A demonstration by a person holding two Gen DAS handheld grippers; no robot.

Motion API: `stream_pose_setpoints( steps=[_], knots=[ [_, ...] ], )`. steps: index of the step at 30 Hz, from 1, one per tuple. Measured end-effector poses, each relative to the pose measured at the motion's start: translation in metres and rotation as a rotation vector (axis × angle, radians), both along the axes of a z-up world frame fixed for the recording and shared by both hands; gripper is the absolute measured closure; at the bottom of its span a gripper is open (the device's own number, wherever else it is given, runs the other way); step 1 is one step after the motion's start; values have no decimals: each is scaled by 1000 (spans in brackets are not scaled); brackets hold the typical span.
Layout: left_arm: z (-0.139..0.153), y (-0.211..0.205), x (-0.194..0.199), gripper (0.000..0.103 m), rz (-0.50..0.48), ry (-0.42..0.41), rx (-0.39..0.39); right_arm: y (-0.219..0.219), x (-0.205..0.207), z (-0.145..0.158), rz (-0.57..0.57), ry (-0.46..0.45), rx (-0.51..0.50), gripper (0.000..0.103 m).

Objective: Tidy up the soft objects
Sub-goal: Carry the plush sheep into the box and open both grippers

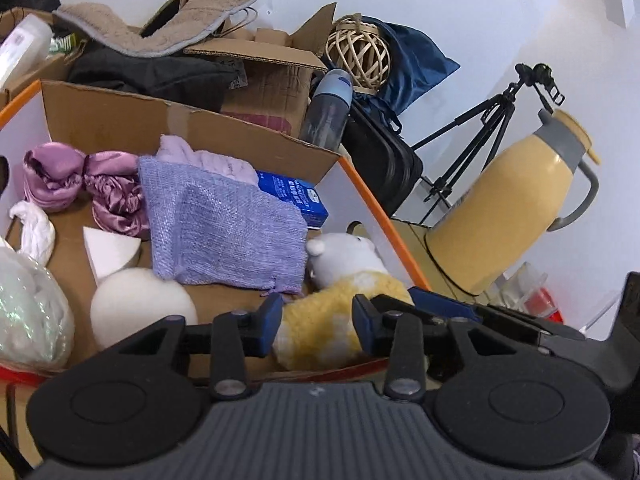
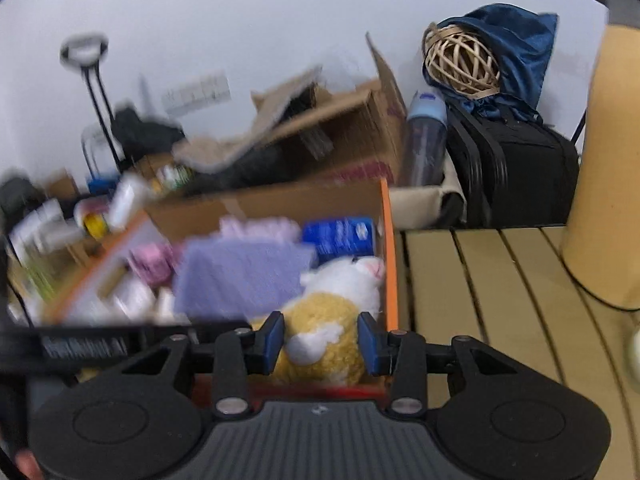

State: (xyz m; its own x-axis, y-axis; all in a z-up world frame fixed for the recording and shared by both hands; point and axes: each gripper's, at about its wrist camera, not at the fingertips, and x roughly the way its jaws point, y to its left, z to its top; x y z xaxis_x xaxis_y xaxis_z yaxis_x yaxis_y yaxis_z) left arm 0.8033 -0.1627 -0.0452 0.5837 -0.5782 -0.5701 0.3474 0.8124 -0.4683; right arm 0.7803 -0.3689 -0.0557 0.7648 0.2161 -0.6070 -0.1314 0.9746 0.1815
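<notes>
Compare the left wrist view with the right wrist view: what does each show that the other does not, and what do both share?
Only the left wrist view shows the black tripod, the whole yellow thermos jug, the white foam ball and the purple satin cloth.

Only the right wrist view shows the slatted tabletop and a ring light on a stand.

Both show the cardboard box, the yellow-and-white plush toy, the lilac knitted cloth, the blue carton, the rattan ball and the water bottle.
</notes>
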Motion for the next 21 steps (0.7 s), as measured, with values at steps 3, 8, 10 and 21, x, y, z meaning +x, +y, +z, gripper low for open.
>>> stream_pose_setpoints(
  steps=[3,8,10,21],
  knots=[
    [3,2,-6,65,-4,-13,0,9,-6,-2,-11,-15,-79,66],
    [28,15,-32,63,0,-84,6,12,-17,0,-23,-13,-106,67],
    [41,22,-43,61,10,-122,27,12,-18,1,-27,-3,-104,67],
    [82,69,-121,55,97,-241,187,18,-45,7,-68,28,-97,65]
  ],
)
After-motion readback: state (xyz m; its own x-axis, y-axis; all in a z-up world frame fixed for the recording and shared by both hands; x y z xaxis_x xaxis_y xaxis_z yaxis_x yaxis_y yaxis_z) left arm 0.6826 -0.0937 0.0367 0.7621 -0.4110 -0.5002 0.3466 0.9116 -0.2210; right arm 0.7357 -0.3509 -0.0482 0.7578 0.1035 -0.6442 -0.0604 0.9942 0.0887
